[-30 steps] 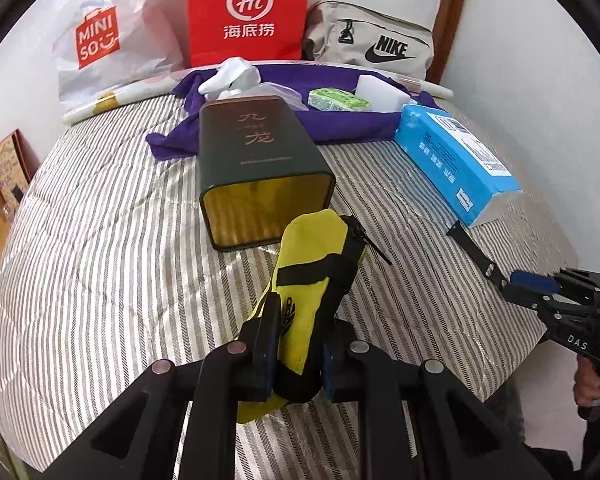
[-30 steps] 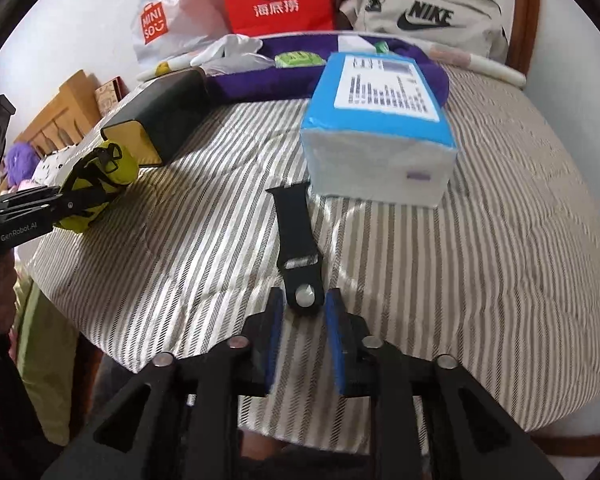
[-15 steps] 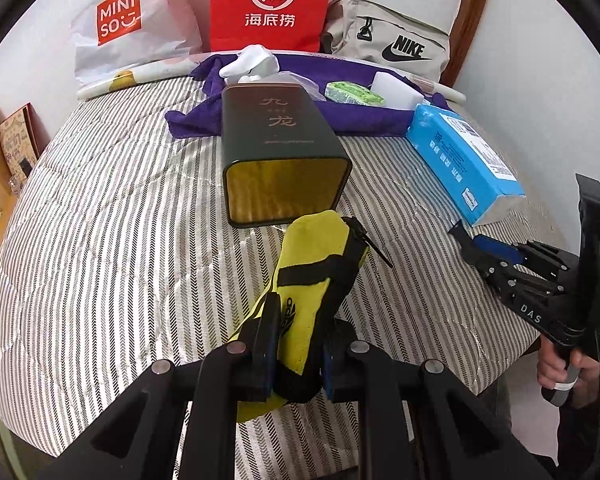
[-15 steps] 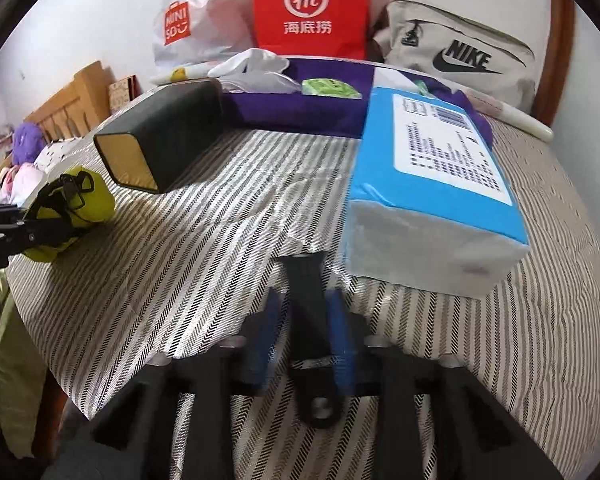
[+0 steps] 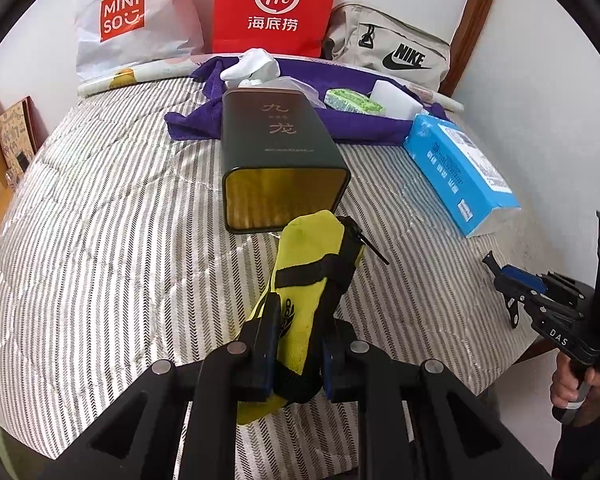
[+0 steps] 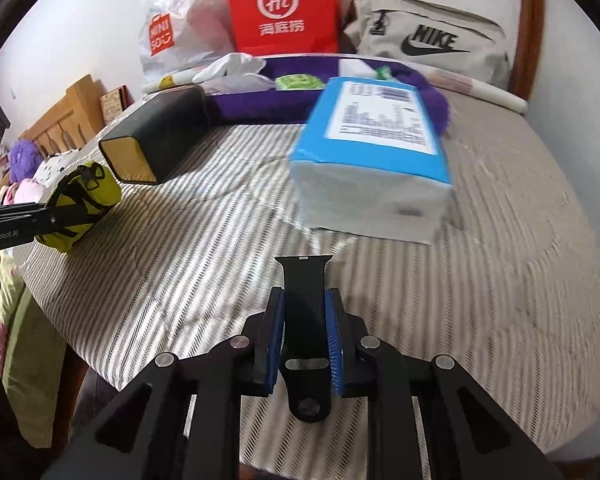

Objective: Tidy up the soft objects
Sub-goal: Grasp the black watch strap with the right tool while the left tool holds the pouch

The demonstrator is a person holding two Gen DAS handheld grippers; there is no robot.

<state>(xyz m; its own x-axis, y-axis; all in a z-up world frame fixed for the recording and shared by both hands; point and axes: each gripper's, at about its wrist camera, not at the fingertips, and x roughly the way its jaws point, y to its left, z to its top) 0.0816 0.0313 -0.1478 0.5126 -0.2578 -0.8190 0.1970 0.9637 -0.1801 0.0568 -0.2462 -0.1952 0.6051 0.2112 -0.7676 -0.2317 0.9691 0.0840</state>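
Note:
My left gripper (image 5: 298, 332) is shut on a yellow sock with black bands (image 5: 308, 280), held just above the striped bed cover (image 5: 120, 240) in front of a dark green tin (image 5: 280, 148) lying on its side with its open gold mouth toward me. In the right wrist view that sock (image 6: 88, 192) and the left gripper (image 6: 56, 216) show at the far left. My right gripper (image 6: 305, 298) is shut on a black watch strap (image 6: 306, 272), which sticks out ahead of the pads, near a blue tissue pack (image 6: 376, 160). The left wrist view shows the right gripper (image 5: 516, 284) at the bed's right edge.
A purple cloth (image 5: 360, 124) at the back carries a white bundle (image 5: 252, 66), a green packet (image 5: 354, 100) and a white block. Behind stand a red paper bag (image 5: 276, 4), a white Miniso bag (image 5: 132, 16) and a beige Nike bag (image 5: 396, 52). A hand (image 5: 572, 384) grips the right handle.
The right gripper's jaws closed on the black watch strap, which lay on the cover a second ago, and raised it off the cover. The left gripper kept its hold on the sock.

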